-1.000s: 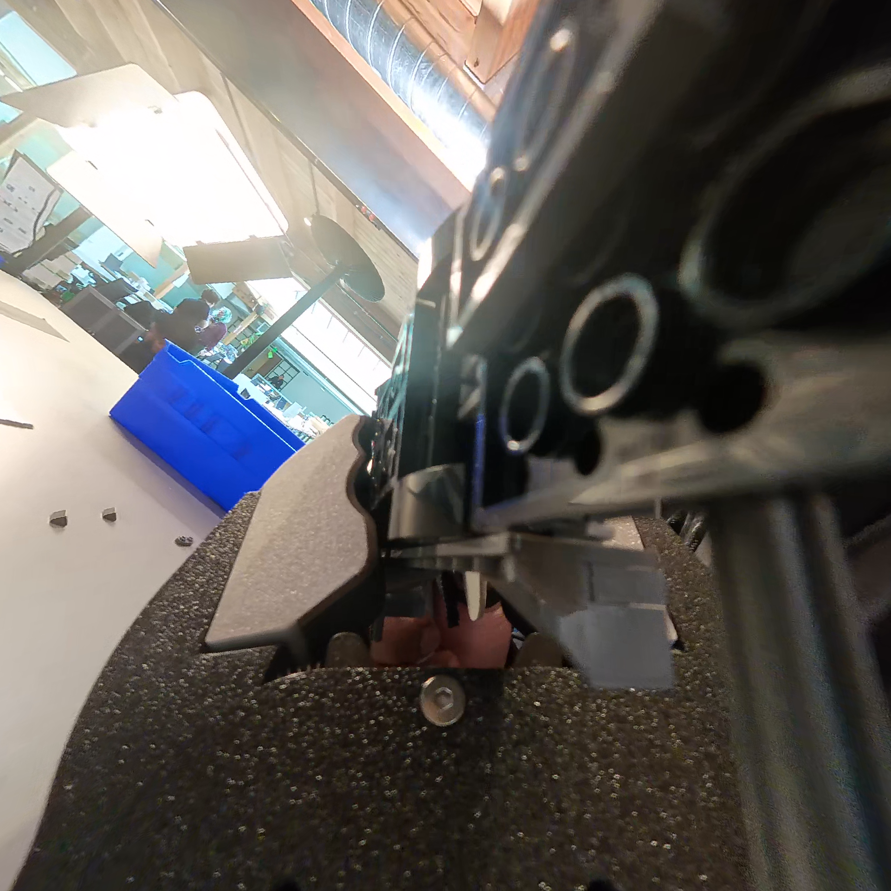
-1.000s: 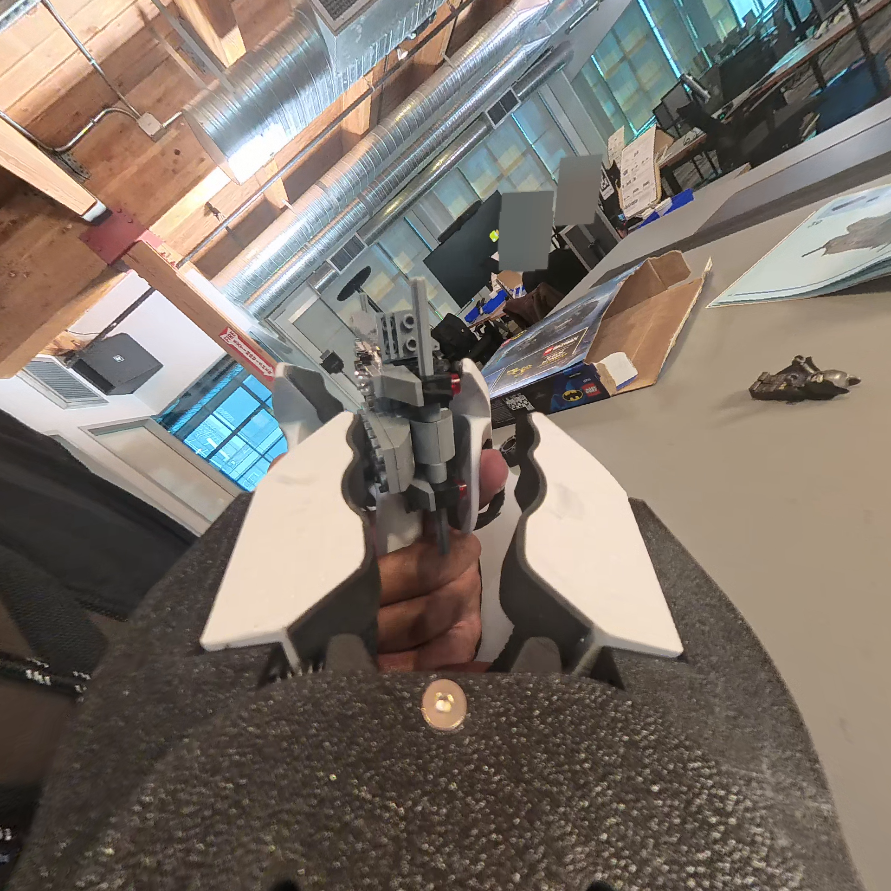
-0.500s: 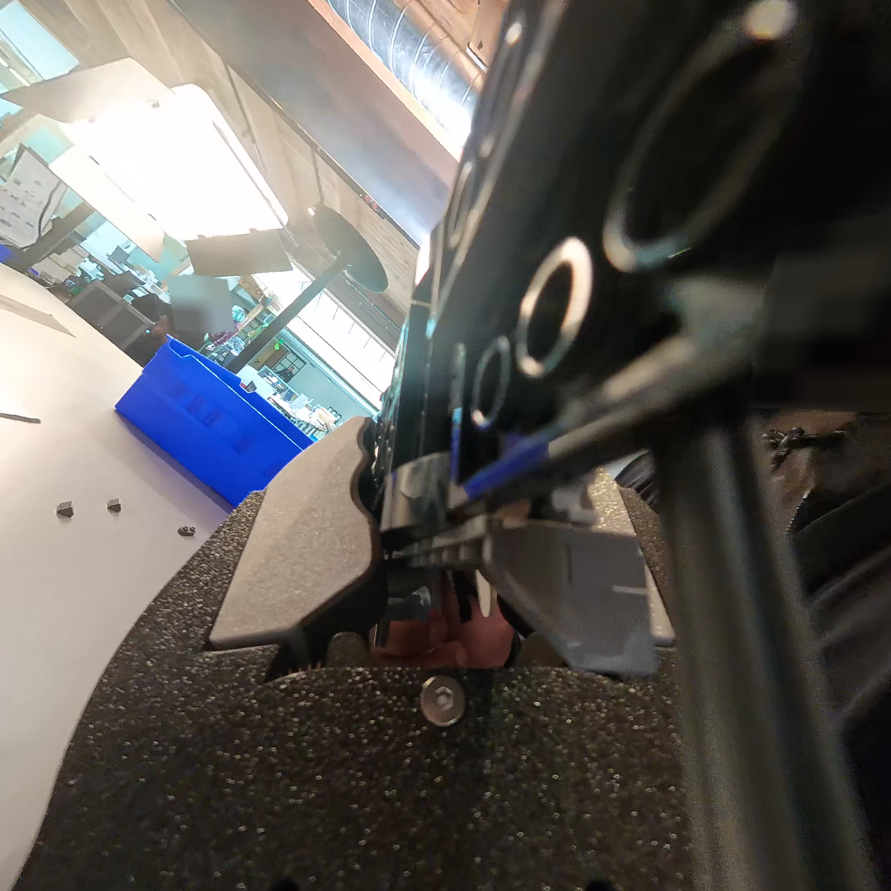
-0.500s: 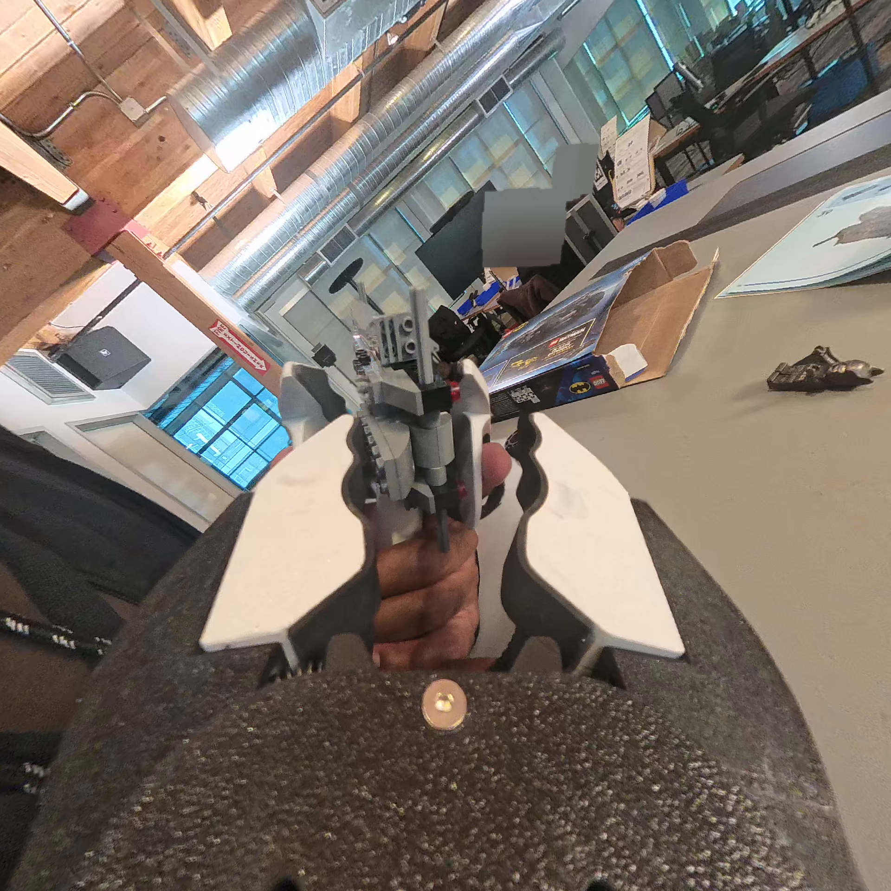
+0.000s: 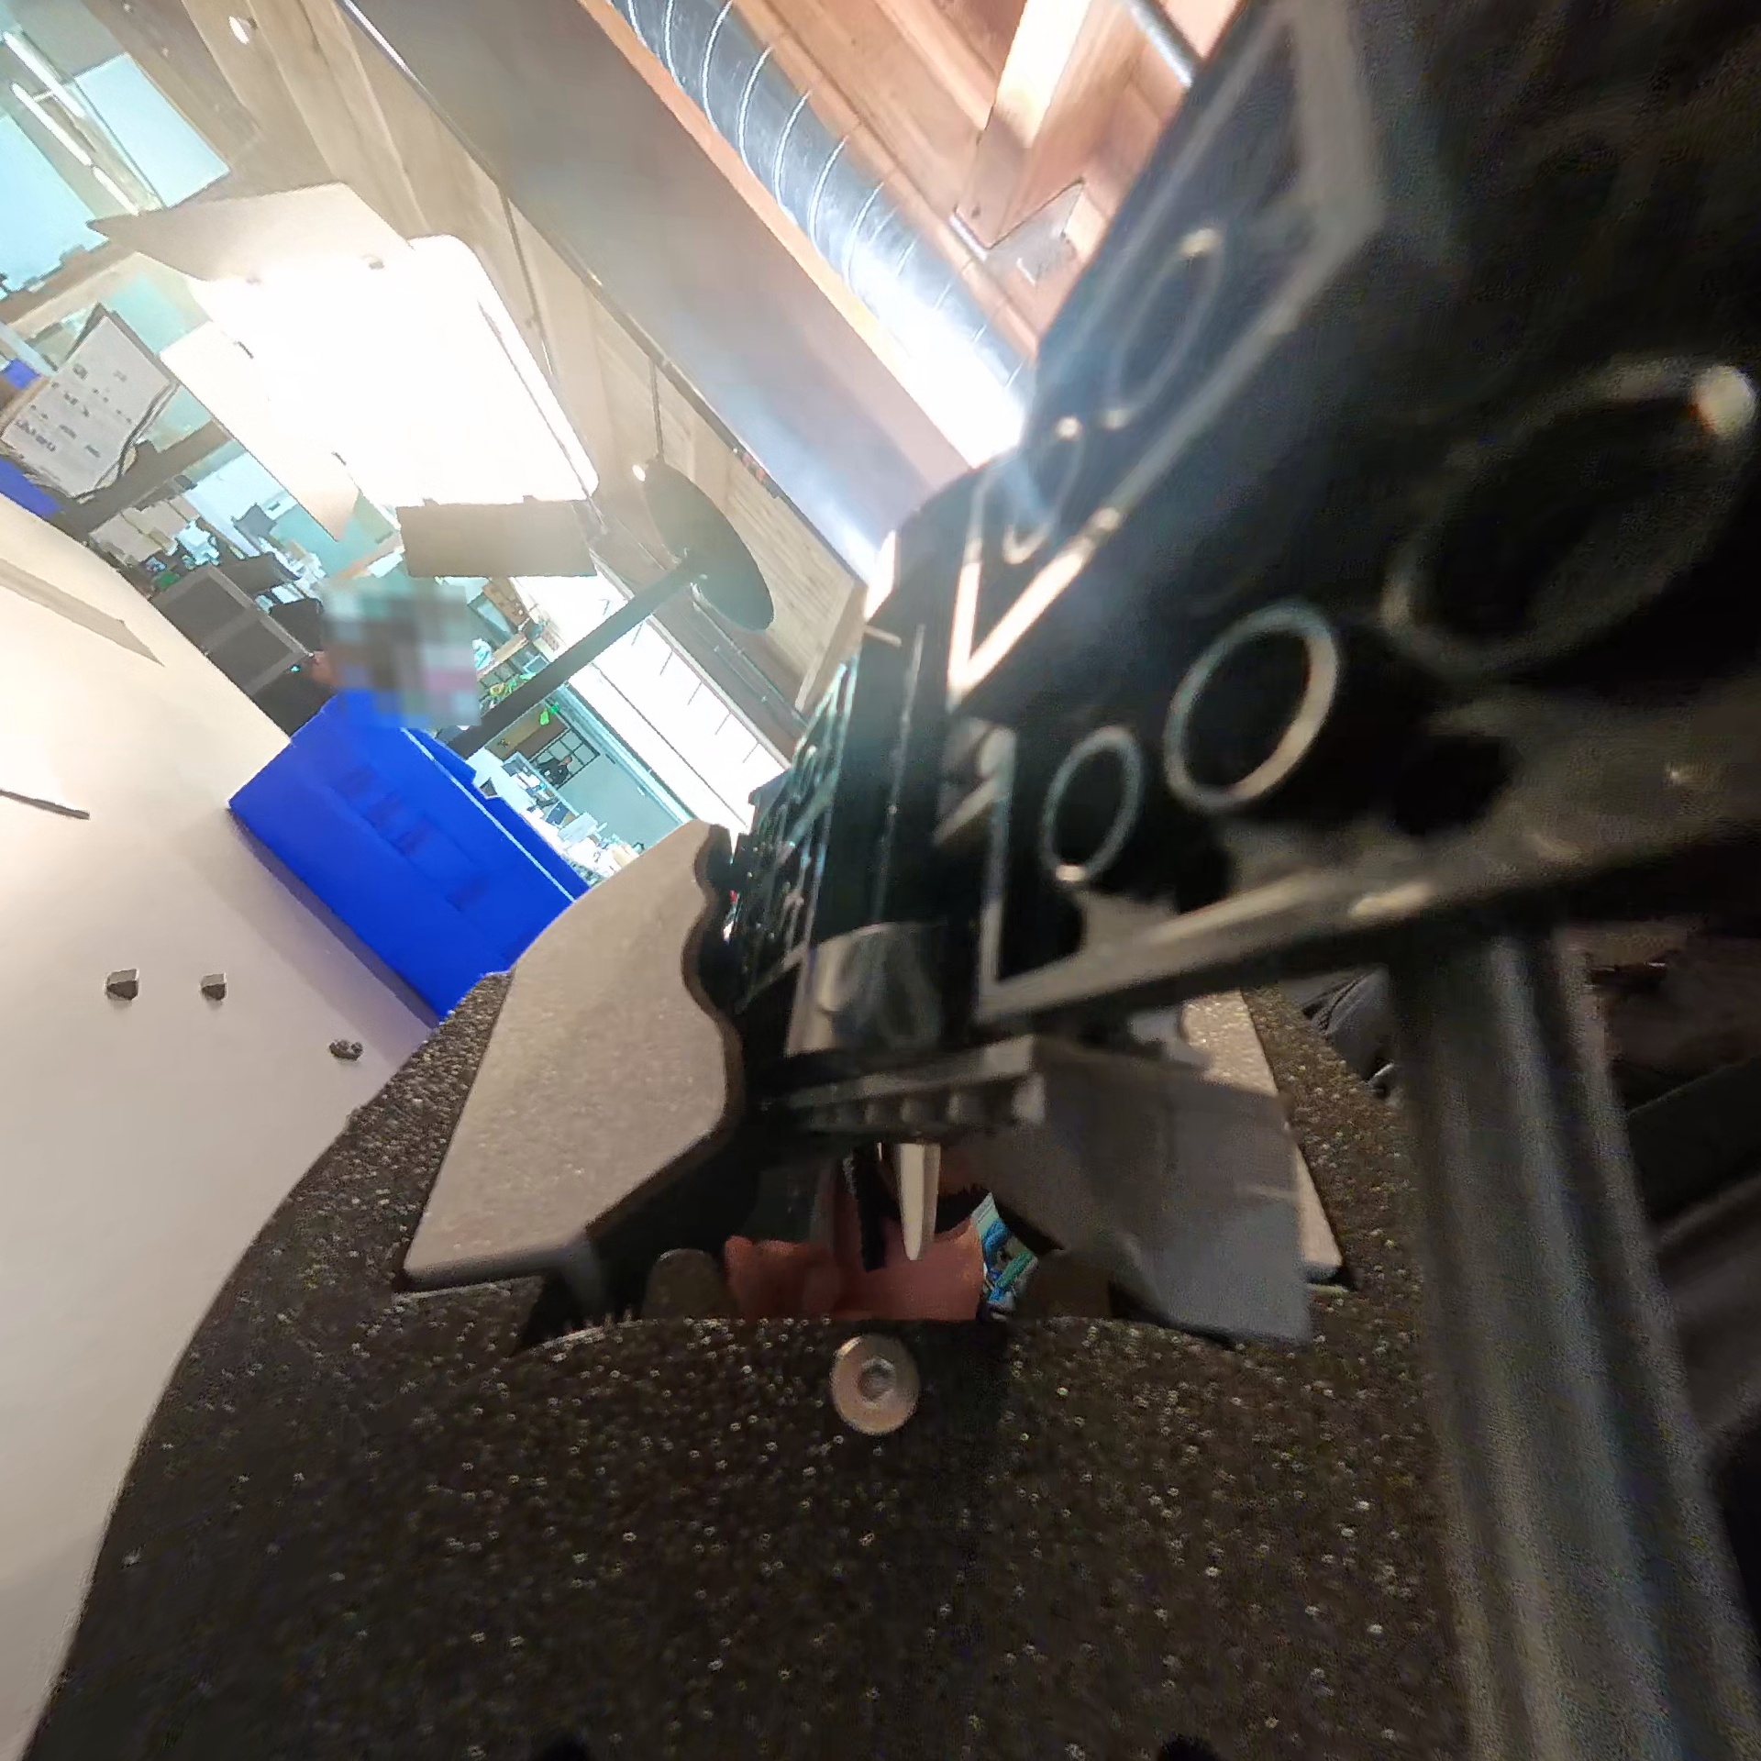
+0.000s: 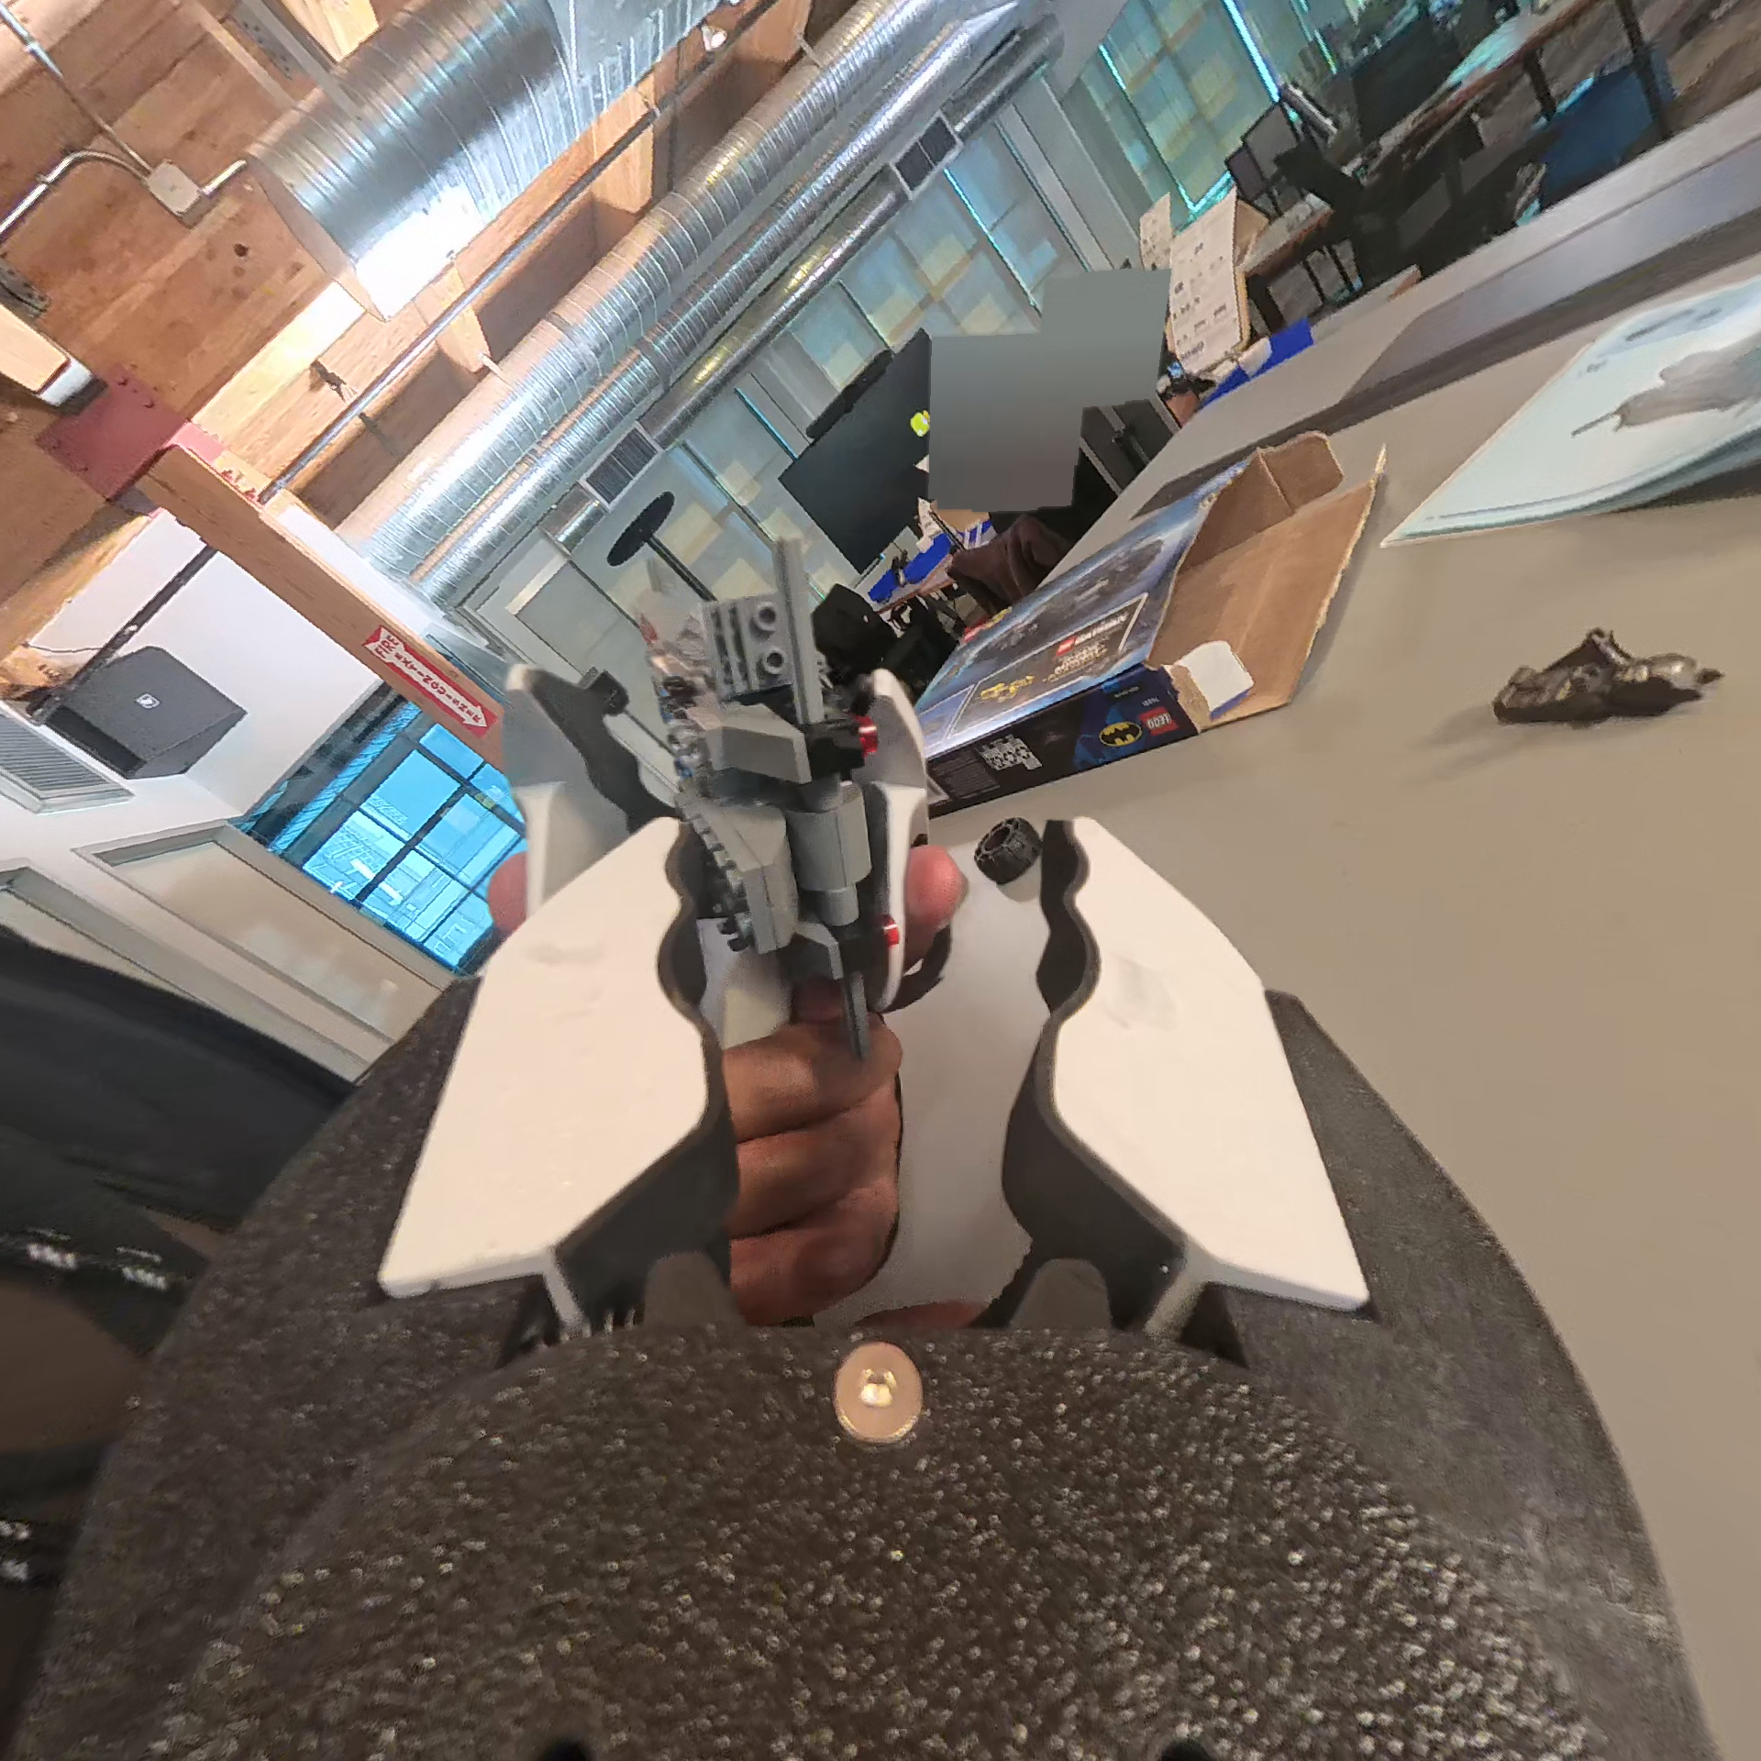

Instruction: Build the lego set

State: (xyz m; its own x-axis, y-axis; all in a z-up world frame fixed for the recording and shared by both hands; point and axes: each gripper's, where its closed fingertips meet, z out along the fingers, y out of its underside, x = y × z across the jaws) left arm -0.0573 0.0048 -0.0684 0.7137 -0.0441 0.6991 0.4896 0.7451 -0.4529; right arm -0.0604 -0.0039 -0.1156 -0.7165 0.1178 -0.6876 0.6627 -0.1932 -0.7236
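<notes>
My left gripper [image 5: 953,934] is shut on a brick model [image 5: 1096,724] that looks black and fills the upper right of the left wrist view, hiding most of the right finger. In the right wrist view the same model [image 6: 772,819] is grey and black with red studs. It is held in the air between the left gripper's [image 6: 715,753] pale fingers, with a hand [image 6: 810,1143] below. My right gripper [image 6: 867,839] is open around the model. Its left finger [image 6: 572,1048] is close beside the model and its right finger [image 6: 1191,1067] stands clear of it.
A grey table [image 6: 1334,953] holds an opened cardboard box [image 6: 1077,686], a booklet [image 6: 1620,419], a dark brick piece [image 6: 1601,677] and a small black wheel [image 6: 1008,848]. In the left wrist view there is a blue bin [image 5: 400,858] and small dark pieces [image 5: 122,981]. Tip to tip, the grippers are about 4 centimeters apart.
The right gripper's jaws have opened a little wider around the model. The model has tilted slightly in the left wrist view. Both grippers stay facing each other.
</notes>
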